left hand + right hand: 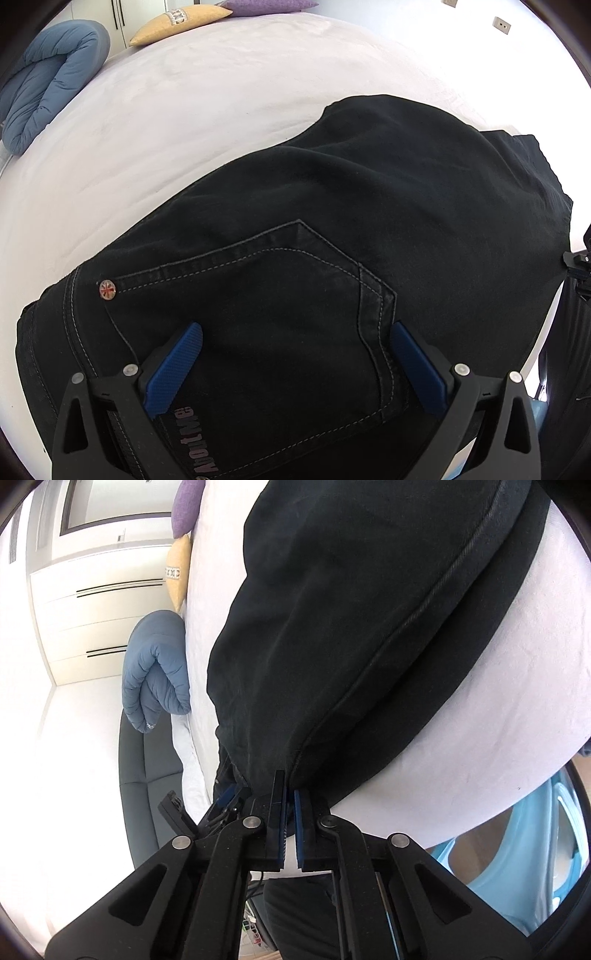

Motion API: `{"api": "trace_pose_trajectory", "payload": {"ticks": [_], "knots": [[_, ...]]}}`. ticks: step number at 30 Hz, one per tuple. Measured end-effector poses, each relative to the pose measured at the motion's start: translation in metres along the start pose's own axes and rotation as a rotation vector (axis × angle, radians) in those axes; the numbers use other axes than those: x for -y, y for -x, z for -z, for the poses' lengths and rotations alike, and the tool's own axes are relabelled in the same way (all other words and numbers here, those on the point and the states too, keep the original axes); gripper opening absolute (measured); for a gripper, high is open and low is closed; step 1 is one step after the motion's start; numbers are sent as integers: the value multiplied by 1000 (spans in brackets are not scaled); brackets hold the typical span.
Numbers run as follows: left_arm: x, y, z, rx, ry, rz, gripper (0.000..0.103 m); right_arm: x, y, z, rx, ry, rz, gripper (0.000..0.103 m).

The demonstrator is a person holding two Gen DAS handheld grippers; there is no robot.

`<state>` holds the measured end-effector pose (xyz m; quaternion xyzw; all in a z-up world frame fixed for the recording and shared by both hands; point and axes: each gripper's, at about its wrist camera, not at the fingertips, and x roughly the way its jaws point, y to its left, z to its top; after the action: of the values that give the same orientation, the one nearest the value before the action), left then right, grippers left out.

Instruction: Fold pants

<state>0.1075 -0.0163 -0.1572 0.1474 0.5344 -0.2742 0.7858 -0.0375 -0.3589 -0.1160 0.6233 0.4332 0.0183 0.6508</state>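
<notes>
A: Where are the pants (332, 221)?
B: Spread on the bed (184, 110), filling the lower frame. The right tongs (290, 794) are clamped on their edge; the left tongs (295, 354) stand wide apart over the pocket.
A: And next?
B: Probably lifting that edge across for the fold.

Bright daylight flooded both fisheye views, blowing out the bed (229, 110) beyond the fingers; black pants (332, 221) lost detail, edges curved and vignetted dark.
</notes>
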Motion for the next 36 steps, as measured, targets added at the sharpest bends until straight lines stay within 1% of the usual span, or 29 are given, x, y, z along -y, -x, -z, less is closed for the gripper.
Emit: {"api": "trace_pose_trajectory", "payload": {"ticks": [6, 9, 11, 13, 15, 16, 17, 19, 21, 23, 25, 28, 29, 31, 32, 34, 35, 36], "knots": [[9, 2, -7, -4, -25, -22, 103, 4, 4, 14, -8, -2, 46, 1], [19, 5, -8, 24, -61, -51, 103, 13, 0, 13, -16, -21, 69, 2], [21, 1, -7, 26, -59, -56, 103, 20, -8, 5, -28, -12, 42, 2], [17, -1, -7, 34, -35, -33, 103, 22, -8, -1, -50, 10, 34, 3], [17, -1, -8, 40, -31, -28, 103, 21, -4, 1, -65, -10, 22, 7], [18, 1, -9, 41, -35, -33, 103, 20, 0, 1, -61, -11, 24, 10], [18, 2, -9, 42, -40, -40, 103, 18, 8, 3, -44, 0, 35, 14], [17, 10, -7, 40, -48, -47, 103, 11, 28, 4, -3, 58, 78, 21], [17, 20, -6, 46, -48, -51, 103, 5, 45, 6, 9, 83, 121, 31], [18, 31, -7, 51, -40, -68, 103, -8, 61, 4, 16, 153, 120, 32], [22, 43, -11, 62, -41, -94, 103, -33, 64, 1, 15, 257, 126, 32], [32, 54, -27, 97, -32, -74, 103, -72, 40, -11, -4, 343, 47, 32], [37, 57, -33, 116, -35, -72, 103, -78, 31, -16, -9, 344, 37, 32], [45, 58, -42, 136, -39, -67, 103, -85, 8, -28, -47, 337, -15, 32], [49, 57, -43, 145, -33, -63, 103, -82, -1, -35, -51, 323, -16, 32], [54, 50, -48, 157, -14, -25, 103, -67, -18, -47, -54, 282, 43, 32], [57, 40, -51, 153, -7, -7, 103, -57, -22, -53, -56, 286, 60, 32], [56, 31, -50, 143, -2, -3, 103, -46, -23, -59, -36, 286, 111, 24]]}}
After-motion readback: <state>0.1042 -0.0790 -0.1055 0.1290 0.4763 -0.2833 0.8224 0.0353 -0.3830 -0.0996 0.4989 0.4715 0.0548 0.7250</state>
